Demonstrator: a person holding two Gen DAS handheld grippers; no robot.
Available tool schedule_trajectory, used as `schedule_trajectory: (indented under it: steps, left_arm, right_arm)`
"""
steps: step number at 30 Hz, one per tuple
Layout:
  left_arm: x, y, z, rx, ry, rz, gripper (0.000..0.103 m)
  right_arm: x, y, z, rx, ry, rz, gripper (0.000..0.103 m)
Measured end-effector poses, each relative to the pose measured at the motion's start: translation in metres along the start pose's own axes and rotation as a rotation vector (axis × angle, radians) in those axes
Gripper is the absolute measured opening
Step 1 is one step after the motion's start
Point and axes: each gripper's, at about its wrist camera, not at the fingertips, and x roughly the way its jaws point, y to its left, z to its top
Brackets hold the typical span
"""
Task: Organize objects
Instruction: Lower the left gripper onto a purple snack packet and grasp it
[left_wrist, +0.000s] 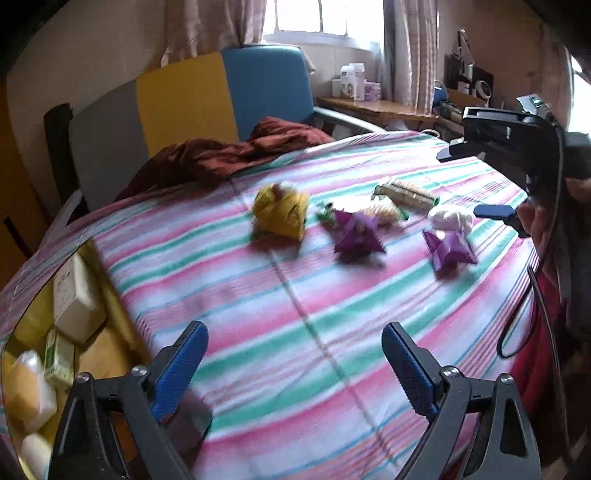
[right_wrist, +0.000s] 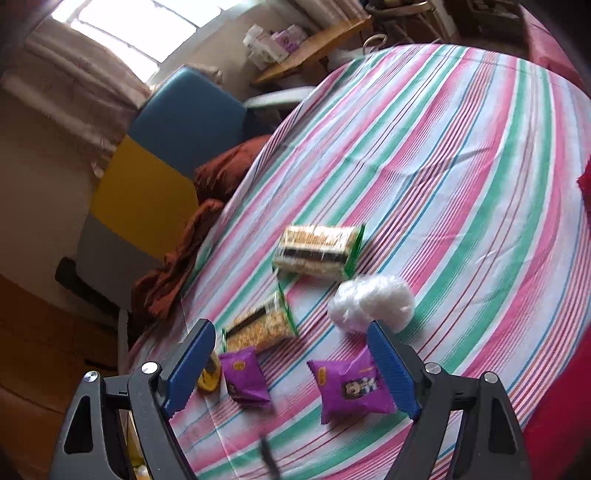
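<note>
Purple crinkly snack packets (right_wrist: 351, 384) lie scattered on the striped pink-and-green bedsheet (left_wrist: 332, 295), awaiting sorting; right gripper (right_wrist: 291, 369) hovers above, wide open and empty; left gripper (left_wrist: 295, 362) likewise

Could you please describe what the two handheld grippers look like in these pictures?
The left gripper and the right gripper look alike: each has two black triangular plastic arms with cut-out windows and silver screw heads, tipped with blue ribbed finger pads. Seen from the left wrist view, the right gripper's boxy black body carries a black cable looping down beside a red garment.
</note>
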Motion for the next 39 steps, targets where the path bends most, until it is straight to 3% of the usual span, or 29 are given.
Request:
schedule_trajectory:
  steps: [11, 25, 27, 28, 39]
  left_arm:
    - [0.062, -0.026, 0.037, 0.017, 0.058, -0.121, 0.067]
    - [0.12, -0.041, 0.077, -0.033, 0.085, -0.183, 0.063]
    - [0.132, -0.045, 0.081, -0.012, 0.099, -0.163, 0.049]
    - [0.137, -0.045, 0.081, -0.007, 0.111, -0.153, 0.04]
    - [0.111, -0.024, 0.045, -0.095, 0.082, -0.176, 0.037]
  right_arm:
    - [0.006, -0.006, 0.003, 0.037, 0.041, 0.033, 0.086]
    - [0.019, -0.002, 0.0, 0.008, 0.082, 0.001, 0.086]
    - [0.02, -0.002, -0.001, 0.004, 0.089, -0.001, 0.086]
    - [0.02, -0.001, -0.001, 0.0, 0.09, -0.004, 0.086]
    - [0.022, -0.001, -0.001, -0.012, 0.095, -0.023, 0.086]
